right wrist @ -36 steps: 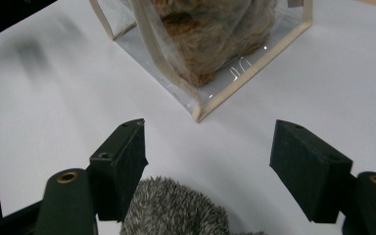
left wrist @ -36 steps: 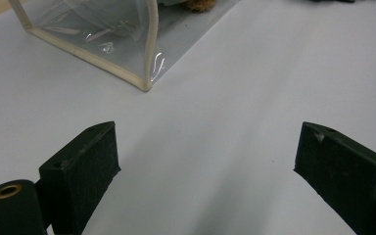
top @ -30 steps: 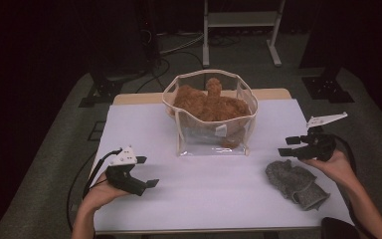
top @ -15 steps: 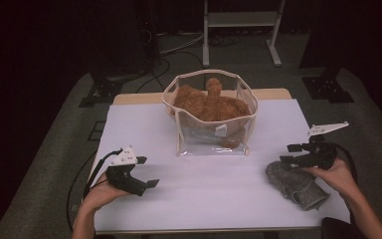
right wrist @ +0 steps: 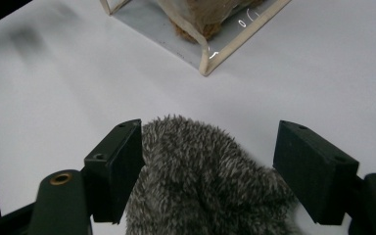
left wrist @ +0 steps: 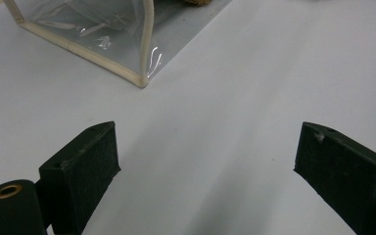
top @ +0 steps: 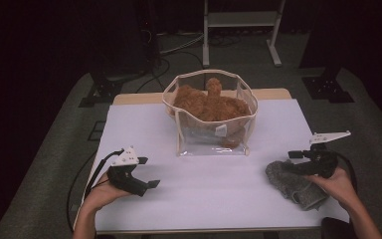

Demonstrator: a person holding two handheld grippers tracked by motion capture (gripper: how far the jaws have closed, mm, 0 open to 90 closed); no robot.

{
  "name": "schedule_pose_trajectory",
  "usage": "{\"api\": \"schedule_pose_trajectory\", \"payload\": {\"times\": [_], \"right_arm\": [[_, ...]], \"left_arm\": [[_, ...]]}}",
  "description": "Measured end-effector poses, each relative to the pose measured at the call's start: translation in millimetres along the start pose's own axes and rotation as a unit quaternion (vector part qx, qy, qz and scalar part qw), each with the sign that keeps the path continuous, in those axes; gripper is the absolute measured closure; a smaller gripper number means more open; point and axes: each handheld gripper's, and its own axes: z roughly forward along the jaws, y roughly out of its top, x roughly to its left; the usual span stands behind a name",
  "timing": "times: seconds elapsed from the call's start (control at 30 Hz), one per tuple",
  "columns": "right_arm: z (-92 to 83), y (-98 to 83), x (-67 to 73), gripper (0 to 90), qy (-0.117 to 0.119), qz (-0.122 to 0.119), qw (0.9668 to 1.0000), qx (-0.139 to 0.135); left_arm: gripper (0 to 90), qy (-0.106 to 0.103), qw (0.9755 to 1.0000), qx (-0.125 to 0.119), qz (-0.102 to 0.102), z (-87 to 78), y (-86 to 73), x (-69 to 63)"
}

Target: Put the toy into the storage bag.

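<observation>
A clear bag with beige trim (top: 212,139) stands at the middle back of the white table and holds a brown fuzzy plush (top: 206,105). A grey fuzzy plush (top: 298,186) lies near the front right. My right gripper (top: 286,162) is low over its left end. In the right gripper view the right gripper (right wrist: 208,152) is open with one jaw on each side of the grey plush (right wrist: 205,186); the left jaw touches the fur. My left gripper (top: 148,173) rests at the front left. It (left wrist: 205,161) is open, with bare table between its jaws.
The bag's corner (left wrist: 144,73) is ahead of the left gripper, and another bag corner (right wrist: 206,61) is ahead of the right one. The white table surface (top: 214,184) spreads between the two hands. A metal stand (top: 241,30) and cables are on the floor behind.
My right gripper has dropped and come down over the grey plush, its jaws now straddling it. The left gripper has not moved.
</observation>
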Motion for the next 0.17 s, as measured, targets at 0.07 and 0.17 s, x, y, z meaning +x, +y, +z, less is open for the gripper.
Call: {"api": "schedule_pose_trajectory", "payload": {"times": [0.07,0.17], "right_arm": [[0.3,-2.6,1.4,24.8,-0.002,-0.001,1.0,-0.001],[0.3,-7.3,3.9,24.0,0.001,0.003,0.9999,-0.013]], "left_arm": [[8.4,-0.001,1.0,0.001,0.002,0.9,-0.1,0.0],[8.4,0.0,1.0,0.002,0.001,1.6,0.3,-0.3]]}}
